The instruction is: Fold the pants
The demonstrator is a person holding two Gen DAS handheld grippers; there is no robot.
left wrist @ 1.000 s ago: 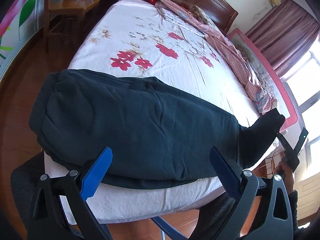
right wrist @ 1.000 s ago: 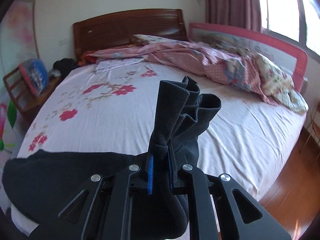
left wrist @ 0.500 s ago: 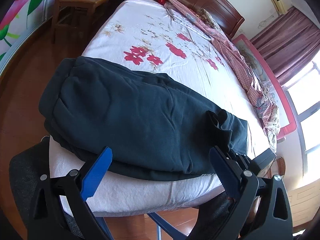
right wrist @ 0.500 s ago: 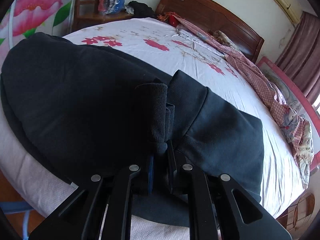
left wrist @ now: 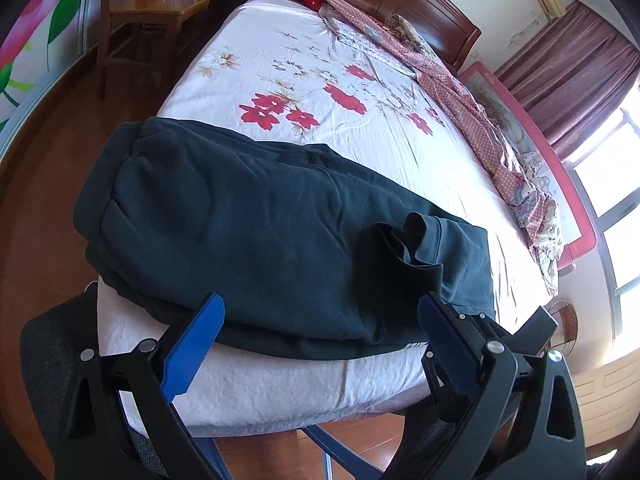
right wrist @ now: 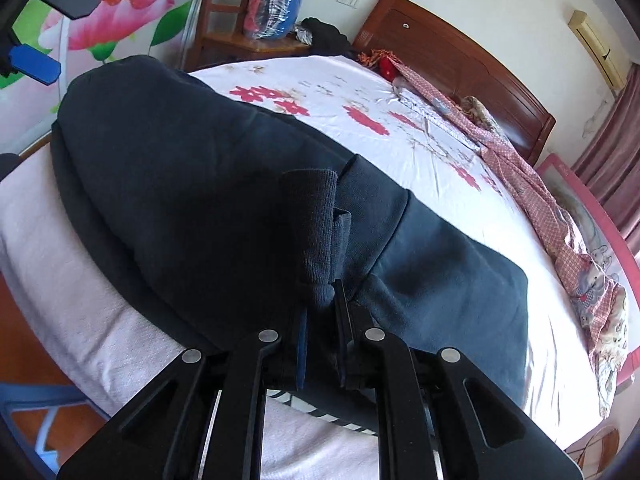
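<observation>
Bed [left wrist: 360,80] lies bare beyond pants [left wrist: 260,240] at its near edge.

Both wrist views near bed [left wrist: 280,380] foot, facing headboard [right wrist: 460,60].

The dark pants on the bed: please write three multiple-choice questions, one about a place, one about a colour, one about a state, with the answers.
1. Where do the pants lie?
A. near the foot edge of the bed
B. on the wooden chair
C. on the floor

2. What colour are the flowers on the sheet?
A. blue
B. red
C. yellow

3. How is the right gripper?
A. wide open
B. out of view
C. shut on the cuff

Answers: 1 A, the pants rest on the mattress by its near edge. 2 B, red blooms show behind the pants. 3 C, ribbed cuff cloth is pinched between the fingers.
</observation>
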